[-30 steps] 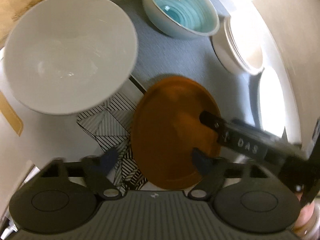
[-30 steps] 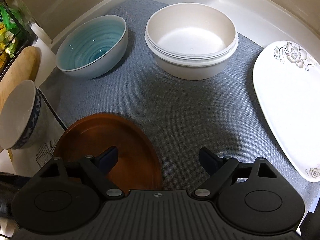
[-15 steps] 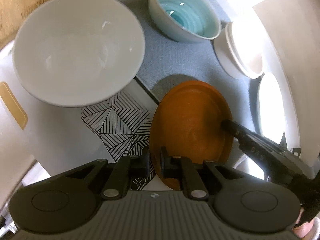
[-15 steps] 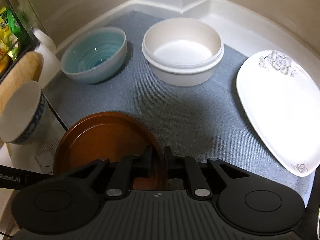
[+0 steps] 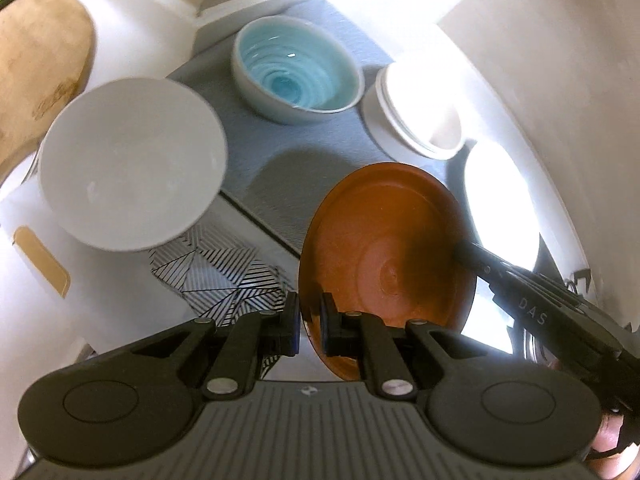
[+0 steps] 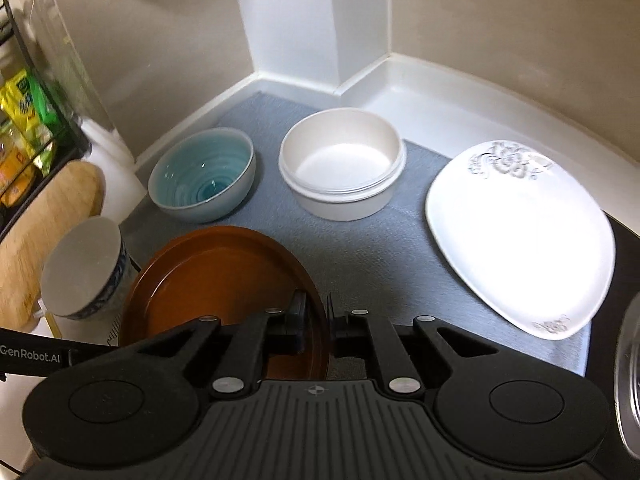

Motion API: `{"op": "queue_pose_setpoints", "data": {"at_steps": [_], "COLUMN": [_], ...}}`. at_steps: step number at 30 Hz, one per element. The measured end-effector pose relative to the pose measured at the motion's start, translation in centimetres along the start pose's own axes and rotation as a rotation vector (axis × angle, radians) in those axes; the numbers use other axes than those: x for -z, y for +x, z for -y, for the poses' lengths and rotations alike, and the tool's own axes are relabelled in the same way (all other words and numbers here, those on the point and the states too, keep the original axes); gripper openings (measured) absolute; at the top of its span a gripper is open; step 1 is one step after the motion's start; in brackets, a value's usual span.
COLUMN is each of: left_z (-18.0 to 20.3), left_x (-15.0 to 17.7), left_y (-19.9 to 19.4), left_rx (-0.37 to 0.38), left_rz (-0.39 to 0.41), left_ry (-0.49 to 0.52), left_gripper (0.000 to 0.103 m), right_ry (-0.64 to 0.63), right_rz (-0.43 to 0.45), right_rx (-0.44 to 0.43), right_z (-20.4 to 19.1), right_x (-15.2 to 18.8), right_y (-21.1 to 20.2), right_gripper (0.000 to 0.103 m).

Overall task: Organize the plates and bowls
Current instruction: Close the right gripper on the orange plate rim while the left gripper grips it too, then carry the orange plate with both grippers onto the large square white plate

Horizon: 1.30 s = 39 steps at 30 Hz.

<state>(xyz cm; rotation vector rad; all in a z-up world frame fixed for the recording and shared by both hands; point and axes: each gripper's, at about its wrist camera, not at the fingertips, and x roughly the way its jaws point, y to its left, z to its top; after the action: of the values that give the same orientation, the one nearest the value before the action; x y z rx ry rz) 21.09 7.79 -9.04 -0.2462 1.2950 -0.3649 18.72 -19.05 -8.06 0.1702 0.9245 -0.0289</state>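
1. Brown plate is pinched at opposite rims by left tongs and right tongs, tilted above the grey surface.
2. Its near rim is hidden behind the tongs.
3. White plate is washed out by glare.

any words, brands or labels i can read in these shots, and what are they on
"DAS": on the arm of the right gripper, seen in the left wrist view.
"GenRobot.AI": on the arm of the left gripper, at the left edge of the right wrist view; its first letter is partly cut off.
Printing on the yellow and green packets in the black rack: too blurred to read.
Mark on the wooden board: too blurred to read.
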Motion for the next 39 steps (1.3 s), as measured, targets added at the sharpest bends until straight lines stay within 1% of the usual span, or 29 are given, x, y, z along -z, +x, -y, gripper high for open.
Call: {"op": "queue_pose_setpoints", "data": {"at_steps": [3, 9, 15, 18, 23, 27, 31, 33, 37, 39], "left_z": [0.7, 3.0, 6.2, 7.9, 10.0, 11.1, 11.6, 11.8, 12.5, 12.5], "left_x": [0.4, 0.9, 1.9, 2.9, 4.4, 5.1, 5.7, 5.9, 6.0, 5.9], "left_y": [-0.6, 0.0, 1.6, 2.6, 4.4, 6.0, 7.3, 7.8, 8.5, 8.8], "left_rx": [0.01, 0.034, 0.071, 0.086, 0.097, 0.109, 0.106, 0.101, 0.089, 0.082], "left_rz": [0.002, -0.026, -0.084, -0.115, -0.178, -0.244, -0.295, -0.311, -0.324, -0.339], "left_ry": [0.044, 0.142, 0.274, 0.345, 0.436, 0.476, 0.494, 0.503, 0.521, 0.518], "left_gripper": [0.01, 0.01, 0.01, 0.01, 0.01, 0.01, 0.01, 0.01, 0.01, 0.012], "right_ry": [0.023, 0.091, 0.179, 0.229, 0.305, 0.348, 0.385, 0.396, 0.406, 0.409], "right_rz": [0.022, 0.042, 0.044, 0.031, 0.007, -0.017, -0.043, -0.05, -0.061, -0.074], "right_rx": [0.021, 0.079, 0.163, 0.208, 0.266, 0.303, 0.315, 0.319, 0.314, 0.311], "right_z": [0.1, 1.6, 3.8, 5.0, 6.8, 7.9, 8.9, 9.3, 9.9, 10.1], "right_x": [0.5, 2.1, 4.7, 6.3, 9.0, 10.7, 12.0, 12.7, 13.0, 13.1], "right_y": [-1.0, -2.7, -4.7, -5.5, -6.2, -6.2, -5.7, -5.8, -5.1, -4.8], "right_gripper": [0.012, 0.012, 0.012, 0.012, 0.012, 0.012, 0.012, 0.012, 0.012, 0.012]}}
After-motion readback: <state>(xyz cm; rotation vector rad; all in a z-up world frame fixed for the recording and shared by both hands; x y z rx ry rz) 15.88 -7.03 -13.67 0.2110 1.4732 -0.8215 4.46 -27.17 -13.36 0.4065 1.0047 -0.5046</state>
